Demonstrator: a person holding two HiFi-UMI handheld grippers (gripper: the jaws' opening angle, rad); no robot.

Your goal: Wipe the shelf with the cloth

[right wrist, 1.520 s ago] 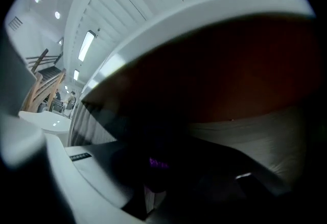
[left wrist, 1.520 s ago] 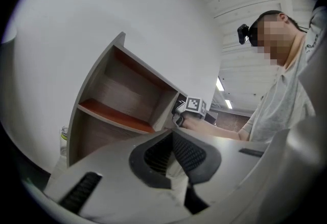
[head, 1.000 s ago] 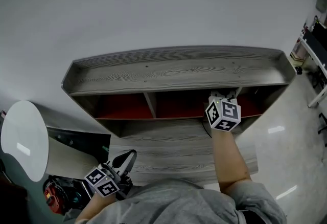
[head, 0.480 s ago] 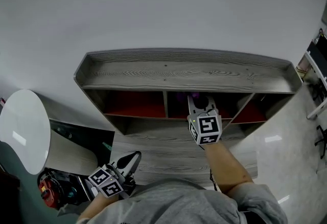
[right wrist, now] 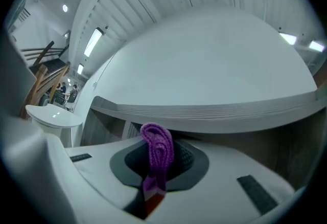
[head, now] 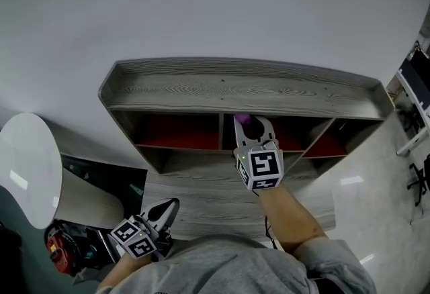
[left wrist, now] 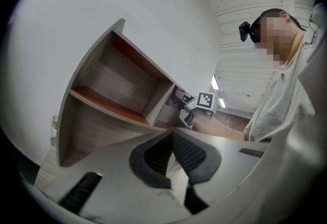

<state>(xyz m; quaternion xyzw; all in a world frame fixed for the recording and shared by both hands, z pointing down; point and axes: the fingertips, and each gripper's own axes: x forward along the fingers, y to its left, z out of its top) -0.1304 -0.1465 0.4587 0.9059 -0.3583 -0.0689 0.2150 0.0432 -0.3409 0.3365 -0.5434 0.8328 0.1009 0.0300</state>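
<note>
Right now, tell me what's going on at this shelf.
A person holds a two-jaw gripper in each hand. The right gripper has its jaws shut on a purple cloth and reaches it into the front of the grey wooden shelf, at the middle compartment just under its top. The left gripper hangs low by the person's body, jaws together on nothing, taking no part.

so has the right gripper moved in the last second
Yes. The right gripper, shut on the purple cloth, has slid left in the shelf's middle compartment, from the right divider toward the left divider.
</note>
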